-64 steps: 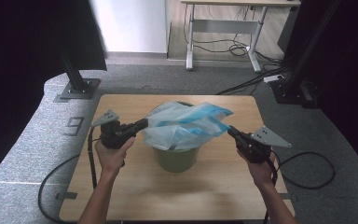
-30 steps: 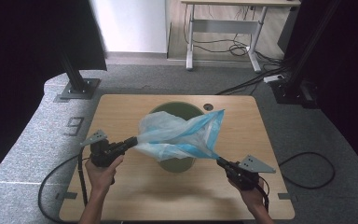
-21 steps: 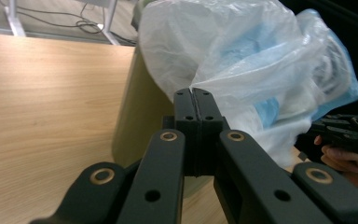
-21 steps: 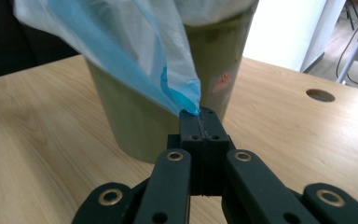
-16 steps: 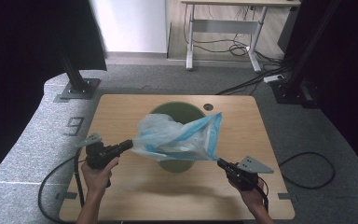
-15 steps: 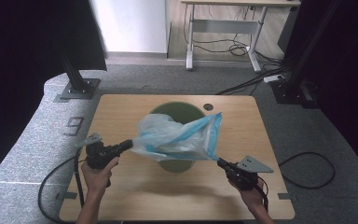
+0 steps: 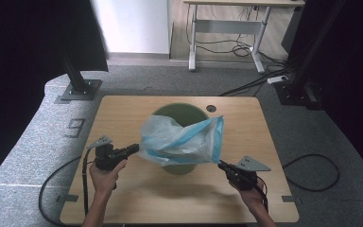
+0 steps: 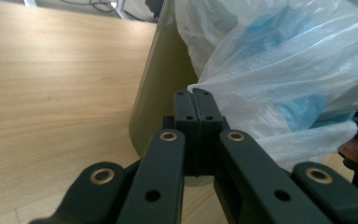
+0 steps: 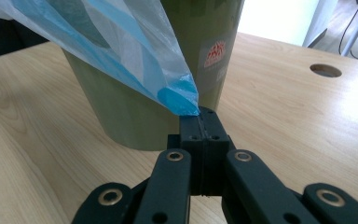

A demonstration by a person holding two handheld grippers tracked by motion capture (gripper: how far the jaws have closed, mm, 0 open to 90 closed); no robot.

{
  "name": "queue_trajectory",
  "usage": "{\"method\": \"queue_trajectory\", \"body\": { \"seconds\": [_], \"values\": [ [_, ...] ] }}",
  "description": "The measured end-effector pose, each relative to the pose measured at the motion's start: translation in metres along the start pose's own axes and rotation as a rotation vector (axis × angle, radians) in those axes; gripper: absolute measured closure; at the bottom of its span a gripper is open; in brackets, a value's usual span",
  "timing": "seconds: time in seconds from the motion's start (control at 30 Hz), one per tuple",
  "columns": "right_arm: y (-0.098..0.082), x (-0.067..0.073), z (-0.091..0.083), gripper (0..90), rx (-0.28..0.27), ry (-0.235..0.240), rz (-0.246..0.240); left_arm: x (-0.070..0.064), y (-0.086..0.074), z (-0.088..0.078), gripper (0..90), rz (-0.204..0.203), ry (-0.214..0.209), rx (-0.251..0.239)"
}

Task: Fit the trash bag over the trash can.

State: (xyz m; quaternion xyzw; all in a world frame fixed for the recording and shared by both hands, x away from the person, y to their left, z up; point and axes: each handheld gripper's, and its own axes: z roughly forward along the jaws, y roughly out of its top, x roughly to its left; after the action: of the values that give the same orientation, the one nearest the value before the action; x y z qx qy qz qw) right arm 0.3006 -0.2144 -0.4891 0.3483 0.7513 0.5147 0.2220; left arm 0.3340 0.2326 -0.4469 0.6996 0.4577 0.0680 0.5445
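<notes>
A thin blue and white plastic bag hangs stretched over an olive green bin in the middle of the wooden table. My left gripper is shut on the bag's left edge, left of the bin. In the left gripper view its jaws pinch the white film beside the bin wall. My right gripper is shut on the bag's lower right corner, in front of the bin and to its right. The right gripper view shows the blue corner clamped before the bin, which bears a red sticker.
A round cable hole lies in the table's far right part. Cables trail from both grippers off the table onto the grey floor. Black stand feet sit beyond the table's far corners. A desk frame stands farther back.
The bag has been pulled up off the bin and toward the person. Over the last second my left gripper sank a little with its edge; the right gripper hardly moved.
</notes>
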Motion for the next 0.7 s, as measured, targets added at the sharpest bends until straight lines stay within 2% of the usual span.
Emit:
{"method": "queue_trajectory", "body": {
  "seconds": [0.1,0.17,0.27,0.3,0.37,0.5,0.53,0.7],
  "values": [
    [0.000,-0.002,0.003,88.8,0.004,-0.012,0.007,-0.002,0.000,0.000,89.4,0.005,0.006,-0.009],
    [0.001,-0.003,0.002,88.8,0.002,-0.019,0.015,-0.005,0.001,-0.004,81.4,0.018,0.011,-0.027],
    [0.005,-0.003,-0.002,88.8,-0.009,-0.021,0.014,-0.016,0.002,-0.013,74.4,0.050,0.014,-0.056],
    [0.007,-0.004,-0.004,88.8,-0.015,-0.024,0.014,-0.019,0.003,-0.015,67.6,0.061,0.017,-0.060],
    [0.010,-0.004,-0.007,88.8,-0.024,-0.033,0.015,-0.027,0.006,-0.018,64.5,0.082,0.019,-0.074],
    [0.017,-0.003,-0.011,88.8,-0.036,-0.049,0.011,-0.041,0.014,-0.020,47.3,0.140,0.027,-0.062],
    [0.017,-0.003,-0.011,88.8,-0.036,-0.049,0.011,-0.045,0.016,-0.020,47.3,0.155,0.029,-0.058],
    [0.019,-0.003,-0.010,88.8,-0.035,-0.047,0.011,-0.059,0.025,-0.011,36.2,0.216,0.023,-0.031]
  ]
}}
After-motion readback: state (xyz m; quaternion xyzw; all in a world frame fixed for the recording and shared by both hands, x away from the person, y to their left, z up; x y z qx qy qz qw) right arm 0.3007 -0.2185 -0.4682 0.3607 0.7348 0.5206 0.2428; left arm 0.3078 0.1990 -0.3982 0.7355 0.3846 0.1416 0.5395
